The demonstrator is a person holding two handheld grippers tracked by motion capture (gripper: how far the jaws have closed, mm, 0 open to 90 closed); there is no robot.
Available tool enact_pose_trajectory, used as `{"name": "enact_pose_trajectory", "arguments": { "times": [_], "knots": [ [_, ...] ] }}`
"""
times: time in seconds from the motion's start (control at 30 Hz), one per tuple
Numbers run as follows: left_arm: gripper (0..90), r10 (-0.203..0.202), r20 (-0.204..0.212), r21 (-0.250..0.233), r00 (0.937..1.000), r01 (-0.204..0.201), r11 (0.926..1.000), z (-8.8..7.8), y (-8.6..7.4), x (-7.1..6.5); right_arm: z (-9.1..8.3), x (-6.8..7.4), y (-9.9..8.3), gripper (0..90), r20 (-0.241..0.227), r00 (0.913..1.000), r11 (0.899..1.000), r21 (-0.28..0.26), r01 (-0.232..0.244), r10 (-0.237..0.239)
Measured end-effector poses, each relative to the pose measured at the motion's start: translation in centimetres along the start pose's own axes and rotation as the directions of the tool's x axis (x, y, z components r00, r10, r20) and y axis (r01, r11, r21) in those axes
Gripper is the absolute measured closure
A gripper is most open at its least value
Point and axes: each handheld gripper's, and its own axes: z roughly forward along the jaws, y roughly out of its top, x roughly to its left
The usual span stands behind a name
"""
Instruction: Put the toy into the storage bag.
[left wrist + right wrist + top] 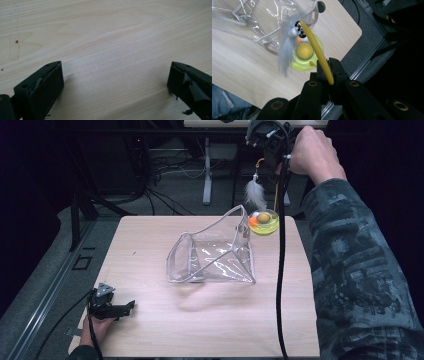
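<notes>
Left tool [131, 305] rests idle at table's near left corner, jaws apart on bare wood, likely parked while other hand works. Clear pouch [212, 255] stands mid-table, mouth gaping, probably ready to receive toy. Right tool [329, 72] clamped on yellow wand [318, 51]; feather [254, 194] dangles above yellow-green dish [264, 222] at far right edge. Table [210, 330] pale wood; room dark, cables on floor.
</notes>
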Motion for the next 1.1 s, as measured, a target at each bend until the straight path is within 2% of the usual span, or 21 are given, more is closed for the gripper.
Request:
{"name": "enact_pose_trajectory", "arguments": {
  "times": [0.17, 0.2, 0.47, 0.57, 1.1],
  "knots": [
    [0.7, -0.002, 0.000, -0.002, 1.0000, 0.002, 1.0000, 0.0, 0.0, 0.0, -0.5, 0.7, 0.5, 87.8, -0.002, 0.9999, 1.000, -0.016, 0.012, -0.012],
    [0.7, -0.004, 0.001, -0.002, 1.0000, 0.004, 1.0000, 0.0, 0.0, 0.0, -1.0, 1.0, 0.9, 87.8, 0.005, 0.9995, 0.999, -0.013, 0.030, -0.030],
    [0.7, -0.004, 0.001, -0.002, 1.0000, 0.004, 1.0000, 0.0, 0.0, 0.0, -2.0, 2.6, 2.1, 87.7, 0.023, 0.9980, 0.997, -0.038, 0.060, -0.059],
    [0.7, -0.003, 0.001, -0.002, 1.0000, 0.003, 1.0000, 0.0, 0.0, 0.0, -2.5, 3.5, 2.8, 87.7, 0.027, 0.9958, 0.995, -0.043, 0.089, -0.088],
    [0.7, -0.002, 0.000, -0.003, 1.0000, 0.002, 1.0000, 0.0, 0.0, 0.0, -2.8, 6.2, 5.0, 87.6, 0.005, 0.9915, 0.988, -0.087, 0.130, -0.130]
  ]
}}
